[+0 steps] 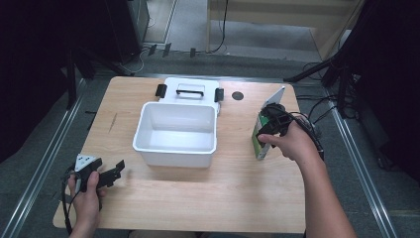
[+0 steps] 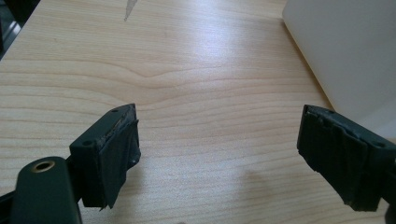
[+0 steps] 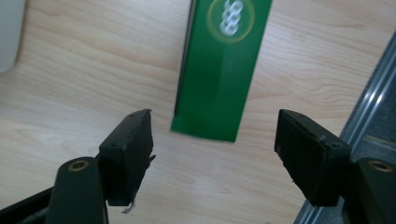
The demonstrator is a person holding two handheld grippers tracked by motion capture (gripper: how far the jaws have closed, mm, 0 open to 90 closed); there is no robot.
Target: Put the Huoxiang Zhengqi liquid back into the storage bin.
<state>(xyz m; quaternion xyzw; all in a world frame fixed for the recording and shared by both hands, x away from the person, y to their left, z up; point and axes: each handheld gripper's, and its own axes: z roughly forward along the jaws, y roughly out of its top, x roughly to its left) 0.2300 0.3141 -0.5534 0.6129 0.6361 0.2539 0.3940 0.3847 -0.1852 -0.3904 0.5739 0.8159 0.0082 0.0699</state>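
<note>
A green box (image 3: 219,70) with a pale ring emblem lies on the wooden table straight ahead of my right gripper (image 3: 212,154). The gripper is open, and the box's near end reaches just between the fingertips without touching either one. From above, the box (image 1: 258,141) shows green and white at the table's right, under my right gripper (image 1: 267,126). My left gripper (image 1: 113,174) rests low at the front left corner, open, with bare wood between the jaws of the left gripper (image 2: 219,144). A white bin (image 1: 174,148) stands open in the middle of the table.
The bin's white lid (image 1: 190,91), with a black handle and two black latches, lies behind it. The bin wall (image 2: 345,51) is close on the left gripper's right. A dark round hole (image 1: 237,95) marks the table's far side. A metal rail (image 3: 373,107) borders the table's right edge.
</note>
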